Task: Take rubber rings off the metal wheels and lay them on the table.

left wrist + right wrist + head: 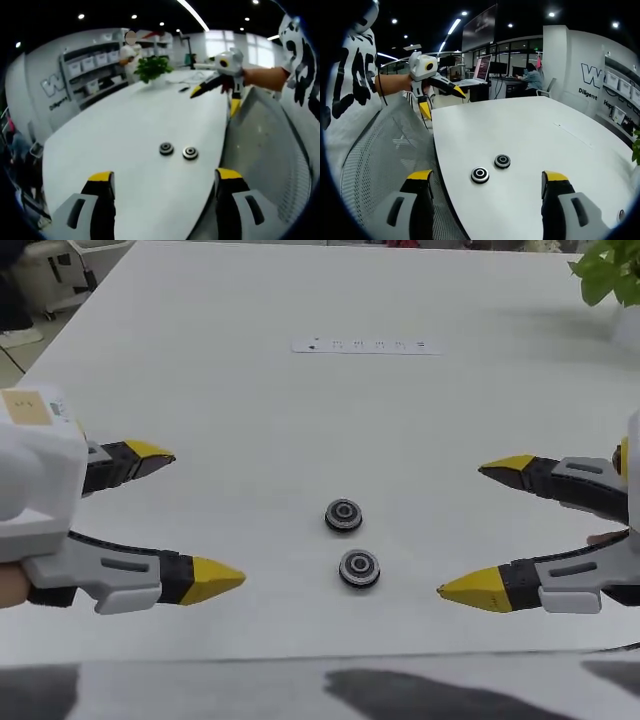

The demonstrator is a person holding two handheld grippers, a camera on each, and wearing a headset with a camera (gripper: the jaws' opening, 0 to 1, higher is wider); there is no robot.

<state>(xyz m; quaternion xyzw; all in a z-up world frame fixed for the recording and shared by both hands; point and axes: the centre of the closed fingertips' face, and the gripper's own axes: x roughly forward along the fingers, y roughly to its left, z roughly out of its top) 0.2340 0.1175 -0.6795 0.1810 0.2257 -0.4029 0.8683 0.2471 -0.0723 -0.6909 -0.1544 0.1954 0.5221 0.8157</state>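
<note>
The two metal wheels are sitting side by side on the white table [200,360], close together but not touching. The farther wheel [344,516] and the nearer wheel [359,568] are lying flat, a short way in from the table's near edge. Each is wearing its black rubber ring around a bright metal hub, so both rings are still on. No loose ring is lying on the tabletop. By this look, the task is not yet begun, and both rings are waiting to be pulled off and laid down.

The left gripper [205,518] is hovering to the left of the wheels with its yellow-tipped jaws spread wide and nothing between them. The right gripper [462,530] is mirroring it on the other side, jaws likewise wide apart and holding nothing. Both are pointing inward at the pair, well apart from either wheel.

Farther back, a flush socket strip [365,345] is lying in the tabletop, and a leafy potted plant [610,270] is standing at the far right corner.
</note>
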